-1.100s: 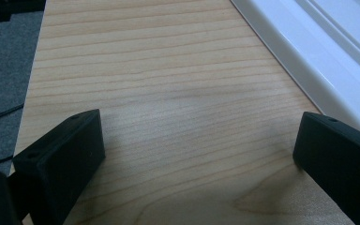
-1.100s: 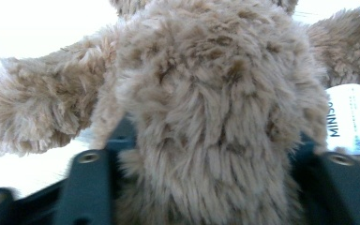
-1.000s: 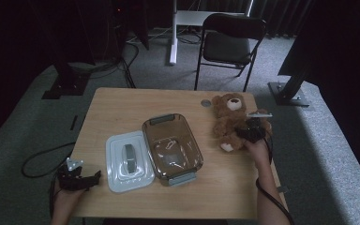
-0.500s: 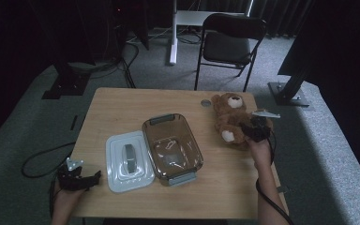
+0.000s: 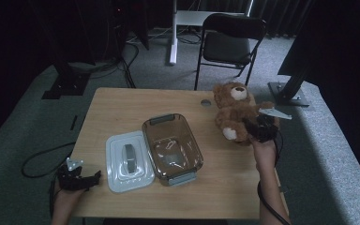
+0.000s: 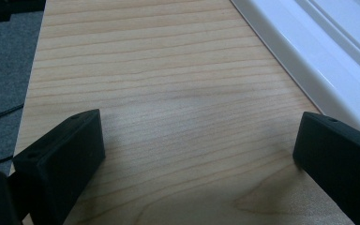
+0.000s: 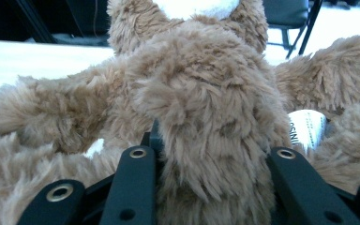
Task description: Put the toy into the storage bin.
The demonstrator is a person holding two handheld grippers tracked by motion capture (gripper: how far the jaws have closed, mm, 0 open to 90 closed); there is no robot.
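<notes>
Your right tongs (image 5: pixel 254 131) clamp the teddy bear (image 5: pixel 233 110) near the tabletop's (image 5: pixel 122 105) right edge, right of centre frame. Your left tongs (image 5: pixel 93 177) rest apart at lower left beside the white lid (image 5: pixel 117 176).

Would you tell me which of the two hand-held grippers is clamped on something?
The right hand-held gripper: its jaws pinch the brown teddy bear. The left hand-held gripper rests open on the table, beside the white lid.

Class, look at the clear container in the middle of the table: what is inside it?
The clear container holds no object; through its walls shows wood and a pale patch, perhaps a label or glare. Its white lid lies beside it, the teddy bear outside, in the right gripper.
</notes>
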